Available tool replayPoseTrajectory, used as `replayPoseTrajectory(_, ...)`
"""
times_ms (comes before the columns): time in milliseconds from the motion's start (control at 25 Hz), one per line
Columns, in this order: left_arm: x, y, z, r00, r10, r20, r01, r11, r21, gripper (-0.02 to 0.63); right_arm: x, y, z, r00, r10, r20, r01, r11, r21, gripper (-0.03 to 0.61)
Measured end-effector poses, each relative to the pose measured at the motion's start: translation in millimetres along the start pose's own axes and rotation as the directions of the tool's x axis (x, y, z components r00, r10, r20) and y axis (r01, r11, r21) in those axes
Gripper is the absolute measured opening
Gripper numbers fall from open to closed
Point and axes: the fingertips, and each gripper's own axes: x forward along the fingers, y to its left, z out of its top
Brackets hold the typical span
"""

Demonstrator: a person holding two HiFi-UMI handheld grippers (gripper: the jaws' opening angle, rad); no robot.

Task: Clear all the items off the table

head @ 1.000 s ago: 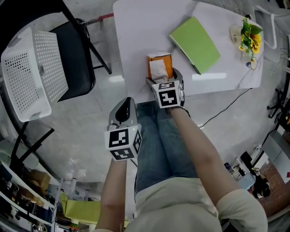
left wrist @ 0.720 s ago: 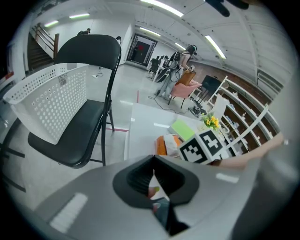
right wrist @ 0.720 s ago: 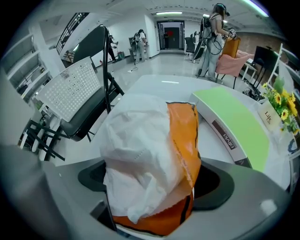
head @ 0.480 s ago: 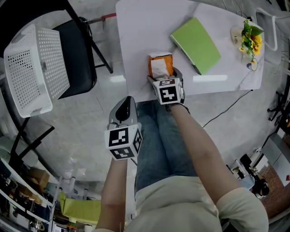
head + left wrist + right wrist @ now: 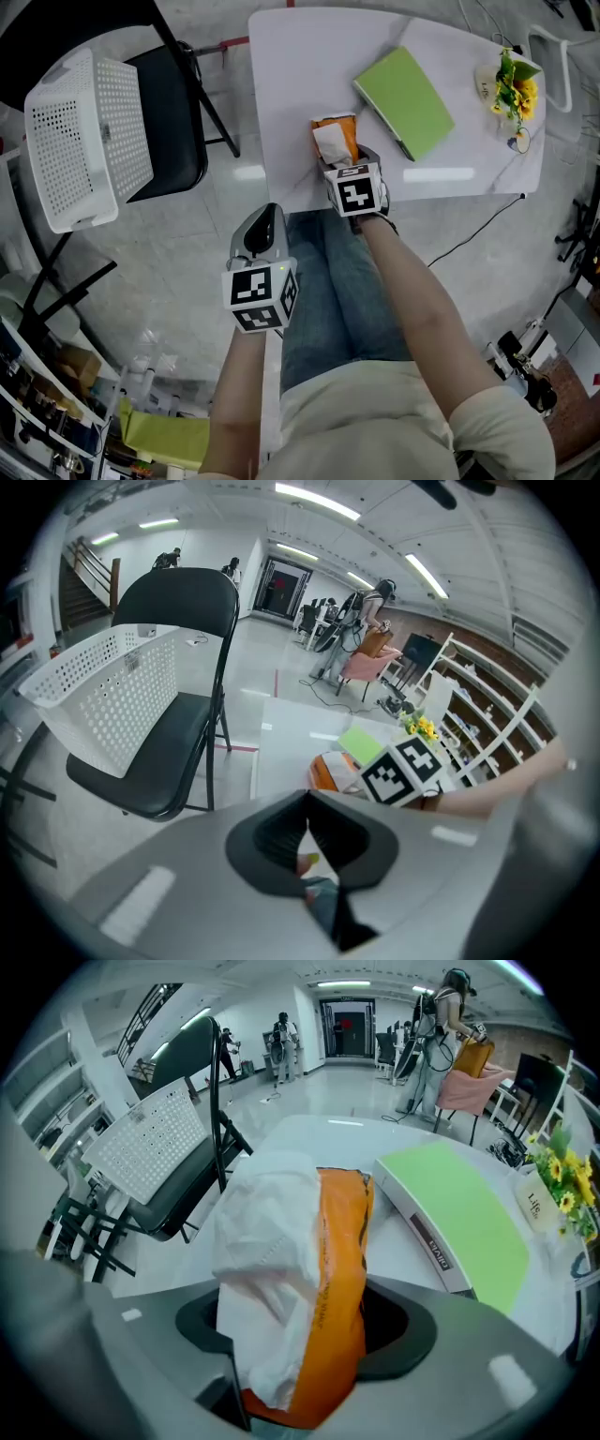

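Observation:
An orange tissue pack (image 5: 335, 141) with white tissue poking out stands near the front edge of the white table (image 5: 291, 75). My right gripper (image 5: 345, 161) points steeply down over it. Its jaws have just been closing with the pack between them. In the right gripper view the tissue pack (image 5: 323, 1269) fills the gap of the right gripper (image 5: 305, 1330) and both sides press on it. My left gripper (image 5: 266, 214) hangs shut over the floor beside the person's knees, off the table, and the left gripper (image 5: 307, 827) holds nothing.
A green book (image 5: 405, 98) lies on the table right of the pack, and yellow flowers (image 5: 514, 80) stand at the far right corner. A white perforated basket (image 5: 80, 141) rests on a black chair (image 5: 173, 122) left of the table. A cable (image 5: 469, 239) trails on the floor.
The right gripper's jaws have drawn in against the tissue pack. The head view has shifted a little; the left gripper has stayed where it was.

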Motion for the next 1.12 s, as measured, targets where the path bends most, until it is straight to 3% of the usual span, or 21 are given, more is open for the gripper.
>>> replayPoseTrajectory(600, -24, -43, 31, 0.999, -0.015, 0.036, 0.014, 1.000, 0.025, 0.009, -61, -14, 21, 0.999, 0.006, 0.049, -0.005, 1.000, -0.027, 0.316)
replayPoseTrajectory(1120, -55, -74, 76, 0.996, 0.008, 0.085, -0.010, 1.000, 0.020, 0.009, -132, -13, 50, 0.995, 0.049, 0.090, -0.039, 0.993, -0.109, 0.314)
